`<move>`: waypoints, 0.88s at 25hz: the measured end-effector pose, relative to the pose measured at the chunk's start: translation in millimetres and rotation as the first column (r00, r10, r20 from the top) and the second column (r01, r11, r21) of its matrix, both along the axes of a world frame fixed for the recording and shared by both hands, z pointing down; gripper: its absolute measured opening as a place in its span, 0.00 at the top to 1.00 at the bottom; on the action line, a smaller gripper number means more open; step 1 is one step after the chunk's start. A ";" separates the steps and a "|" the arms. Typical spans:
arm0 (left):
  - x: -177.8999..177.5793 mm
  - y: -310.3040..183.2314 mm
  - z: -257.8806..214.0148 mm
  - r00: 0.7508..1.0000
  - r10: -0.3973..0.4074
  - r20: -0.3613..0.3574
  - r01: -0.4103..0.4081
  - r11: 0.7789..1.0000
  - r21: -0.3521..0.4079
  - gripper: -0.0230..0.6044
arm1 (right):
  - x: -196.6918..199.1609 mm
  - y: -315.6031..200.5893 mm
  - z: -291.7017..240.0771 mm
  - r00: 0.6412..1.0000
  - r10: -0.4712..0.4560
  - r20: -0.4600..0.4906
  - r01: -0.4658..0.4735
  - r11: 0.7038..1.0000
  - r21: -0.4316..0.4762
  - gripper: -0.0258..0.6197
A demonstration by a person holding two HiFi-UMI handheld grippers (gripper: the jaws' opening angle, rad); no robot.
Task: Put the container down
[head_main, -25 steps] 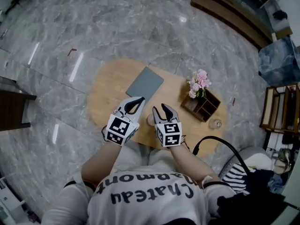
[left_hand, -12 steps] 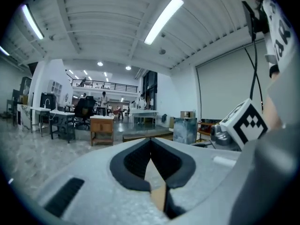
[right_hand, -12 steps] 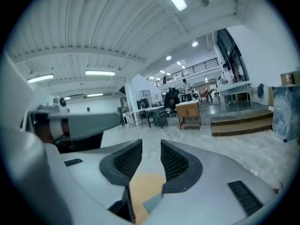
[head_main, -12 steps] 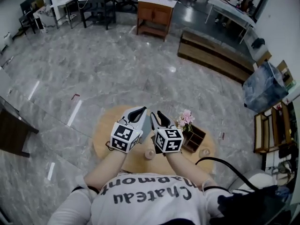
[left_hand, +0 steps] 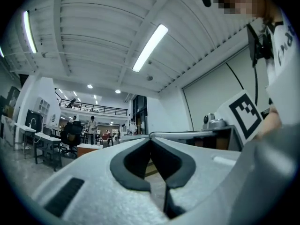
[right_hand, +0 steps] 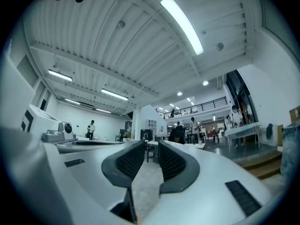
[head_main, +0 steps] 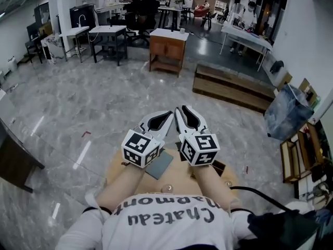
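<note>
Both grippers are held high in front of the person and point out over the room. Nothing is in either. My left gripper [head_main: 167, 113] [left_hand: 150, 138] has its jaw tips touching, so it is shut. My right gripper [head_main: 180, 109] [right_hand: 151, 144] has just been closing; a narrow gap remains between its pads, with nothing in it. Far below, a small round container [head_main: 167, 189] stands on the oval wooden table [head_main: 117, 171], close to the person's chest. The arms hide most of the table.
A grey flat pad [head_main: 158, 166] lies on the table, and a small glass [head_main: 227, 183] stands at its right end. Beyond are a marble floor, a wooden cabinet [head_main: 167, 48], a low wooden platform [head_main: 234, 87], a blue bag [head_main: 286, 113] and a dark table [head_main: 15, 160] at left.
Both grippers have risen from just above the table to chest height and tipped up level. The head view has tilted up to show the room. The right jaws have narrowed.
</note>
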State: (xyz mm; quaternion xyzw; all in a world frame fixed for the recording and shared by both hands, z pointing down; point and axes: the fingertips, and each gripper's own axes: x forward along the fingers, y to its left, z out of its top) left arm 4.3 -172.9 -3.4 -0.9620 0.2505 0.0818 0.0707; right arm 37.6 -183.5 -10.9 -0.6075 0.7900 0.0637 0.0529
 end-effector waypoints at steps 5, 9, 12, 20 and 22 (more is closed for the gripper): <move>0.7 12.7 -34.0 1.000 0.013 -0.005 -0.012 0.999 0.049 0.94 | 20.4 18.9 -53.6 1.000 0.009 0.019 -0.010 0.997 0.078 0.85; -2.1 15.1 -47.5 1.000 -0.007 -0.010 0.007 0.999 0.049 0.94 | 36.9 26.9 -61.5 0.995 -0.014 0.094 0.009 0.999 0.052 0.89; -2.8 12.5 -45.3 0.999 -0.025 -0.024 0.025 1.000 0.018 0.94 | 48.2 27.0 -52.7 0.995 -0.008 0.100 0.006 1.000 0.023 0.90; 17.4 24.6 -23.6 0.997 -0.062 -0.039 0.060 0.997 -0.045 0.94 | 79.9 40.1 -20.3 0.998 0.020 0.053 -0.018 0.999 -0.046 0.92; 26.1 30.0 -16.9 0.997 -0.066 -0.035 0.064 0.996 -0.056 0.94 | 87.5 45.0 -13.1 0.999 0.021 0.048 -0.018 0.998 -0.061 0.93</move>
